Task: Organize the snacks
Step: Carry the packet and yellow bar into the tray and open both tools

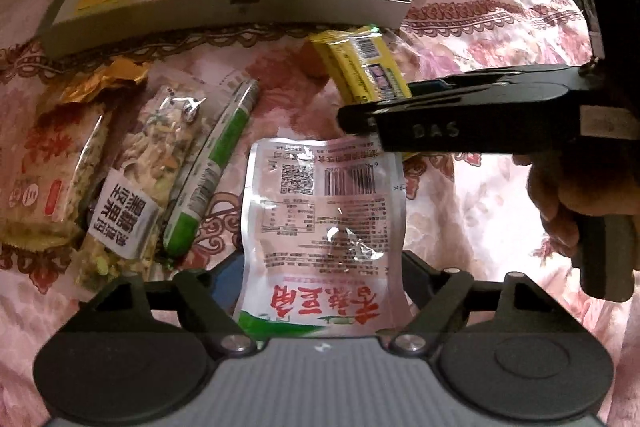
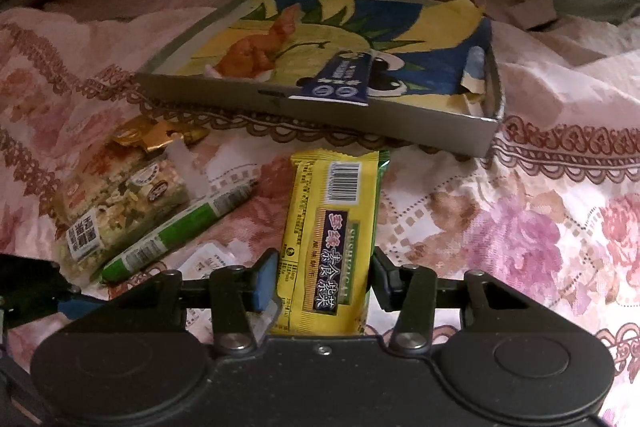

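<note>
Between the right gripper (image 2: 324, 287)'s jaws, pinched, sits the yellow foil snack packet (image 2: 330, 227), near the shallow grey cardboard tray (image 2: 320, 109). Lift it clear over the tray wall. The left gripper (image 1: 320, 291)'s jaws straddle a pink-white pouch (image 1: 324, 215) on the bed, apparently spread.

a shallow box (image 2: 280, 103) sits at the back of the bedspread (image 2: 520, 227) with a small packet (image 2: 336, 83) in it. before it lie a snack bar (image 2: 328, 227), a stick sausage (image 2: 176, 231) to its left, then two cereal bars (image 2: 120, 195). a flat pouch (image 1: 324, 219) lies nearest.
</note>
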The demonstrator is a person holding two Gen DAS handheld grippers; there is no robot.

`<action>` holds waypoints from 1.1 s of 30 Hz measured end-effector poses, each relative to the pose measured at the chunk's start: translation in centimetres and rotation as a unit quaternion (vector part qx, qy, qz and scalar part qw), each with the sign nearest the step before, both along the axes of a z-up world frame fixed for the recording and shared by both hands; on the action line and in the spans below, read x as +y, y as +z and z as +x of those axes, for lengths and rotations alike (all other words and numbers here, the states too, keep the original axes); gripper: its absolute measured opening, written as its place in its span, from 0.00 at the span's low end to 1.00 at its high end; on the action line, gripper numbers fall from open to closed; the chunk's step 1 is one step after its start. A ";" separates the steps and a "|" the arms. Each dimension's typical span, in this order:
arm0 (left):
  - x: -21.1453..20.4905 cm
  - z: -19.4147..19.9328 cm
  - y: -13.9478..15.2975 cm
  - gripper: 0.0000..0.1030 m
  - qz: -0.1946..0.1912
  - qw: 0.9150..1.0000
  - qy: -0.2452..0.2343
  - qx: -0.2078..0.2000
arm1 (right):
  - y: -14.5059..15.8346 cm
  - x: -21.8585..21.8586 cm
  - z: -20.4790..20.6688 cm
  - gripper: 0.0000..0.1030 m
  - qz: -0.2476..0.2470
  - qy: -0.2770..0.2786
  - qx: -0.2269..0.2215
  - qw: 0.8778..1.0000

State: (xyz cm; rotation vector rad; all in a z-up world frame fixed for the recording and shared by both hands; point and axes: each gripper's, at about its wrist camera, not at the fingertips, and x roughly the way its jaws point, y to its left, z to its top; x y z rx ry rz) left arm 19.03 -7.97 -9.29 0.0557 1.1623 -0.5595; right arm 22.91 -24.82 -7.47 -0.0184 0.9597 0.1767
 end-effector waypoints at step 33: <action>3.2 1.4 6.3 0.73 -0.076 0.989 0.102 -0.075 | 6.1 -3.7 -1.2 0.48 0.089 -0.046 -0.103 0.990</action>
